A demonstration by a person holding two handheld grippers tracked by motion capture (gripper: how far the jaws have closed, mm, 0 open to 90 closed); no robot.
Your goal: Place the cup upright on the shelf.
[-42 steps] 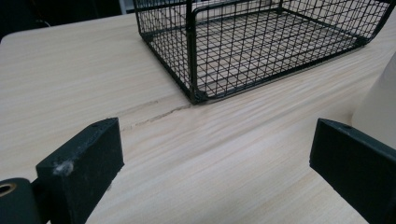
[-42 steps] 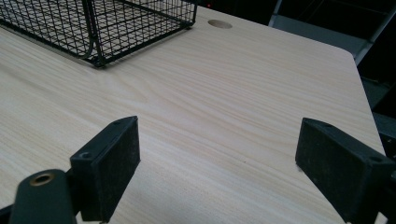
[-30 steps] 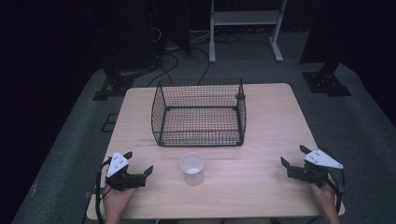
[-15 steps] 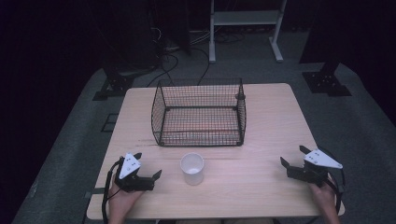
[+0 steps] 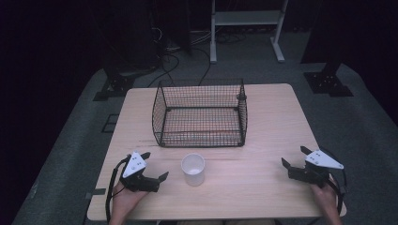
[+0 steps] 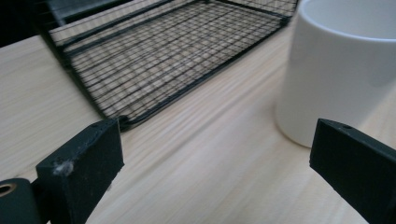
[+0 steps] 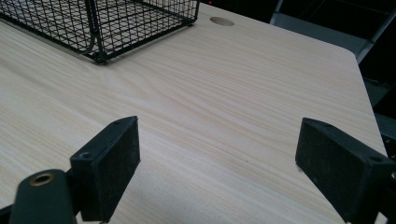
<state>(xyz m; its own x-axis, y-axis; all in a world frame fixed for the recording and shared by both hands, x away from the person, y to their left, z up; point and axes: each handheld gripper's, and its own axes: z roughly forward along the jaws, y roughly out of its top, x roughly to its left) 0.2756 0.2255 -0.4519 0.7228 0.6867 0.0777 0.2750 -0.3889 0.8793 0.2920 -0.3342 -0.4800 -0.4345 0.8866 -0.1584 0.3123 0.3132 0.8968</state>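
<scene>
High view: a white cup (image 5: 193,169) stands upright on the wooden counter (image 5: 267,126), just in front of a black wire basket (image 5: 199,114), the two apart. The left tool (image 5: 156,168) sits just left of the cup, jaws spread wide and aimed at it, not touching. The right tool (image 5: 292,158) rests near the counter's right front edge, well apart from the cup, jaws also spread and holding nothing.

Left gripper view: the cup (image 6: 341,70) is close ahead, toward the right jaw, with bare counter (image 6: 196,154) between the jaws. The basket (image 6: 159,56) lies farther off, to the upper left.

Right gripper view: both jaws stand wide over bare counter (image 7: 224,102). A basket (image 7: 107,23) corner is at upper left.
</scene>
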